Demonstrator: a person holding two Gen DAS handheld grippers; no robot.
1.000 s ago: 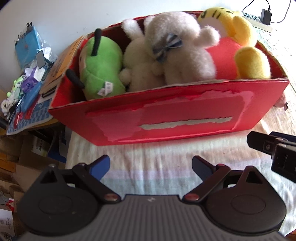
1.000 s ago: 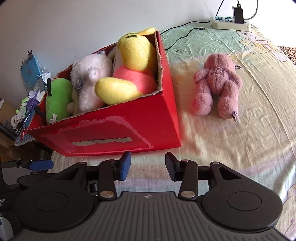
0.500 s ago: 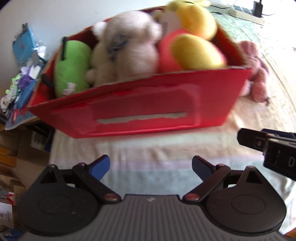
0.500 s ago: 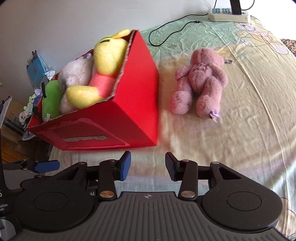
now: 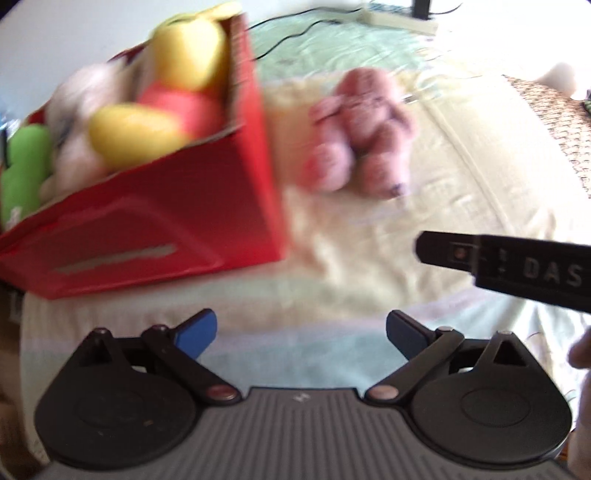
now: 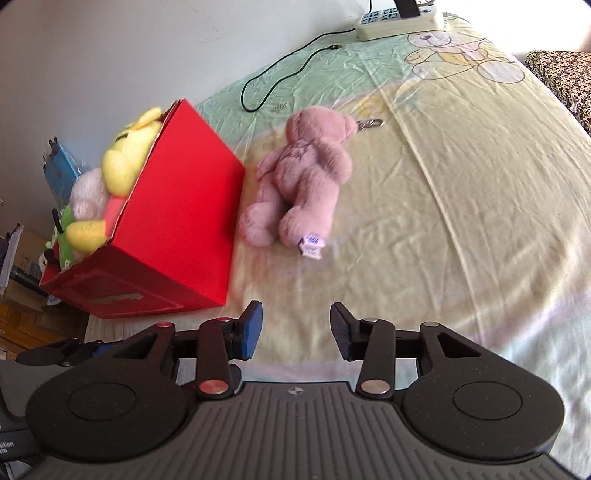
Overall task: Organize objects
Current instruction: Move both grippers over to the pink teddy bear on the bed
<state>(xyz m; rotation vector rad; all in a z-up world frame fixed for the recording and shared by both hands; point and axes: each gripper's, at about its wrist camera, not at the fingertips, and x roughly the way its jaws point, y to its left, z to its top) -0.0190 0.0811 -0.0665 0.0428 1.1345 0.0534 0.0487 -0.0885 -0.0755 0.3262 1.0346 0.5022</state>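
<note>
A pink plush bear lies face down on the pale bedsheet, just right of a red cardboard box. The box holds a yellow plush, a white plush and a green plush. My right gripper hovers over the sheet in front of the bear, open with nothing between its fingers. In the blurred left wrist view, my left gripper has its jaws opening wide, empty, before the box and the bear. A right finger crosses that view.
A white power strip with a black cable lies at the bed's far end. A blue package and cardboard boxes sit past the bed's left edge. A dark patterned cloth borders the right side.
Both grippers have swung to the right: the red box has slid left in both views and the pink bear now sits near the middle. The left jaws stand slightly wider.
</note>
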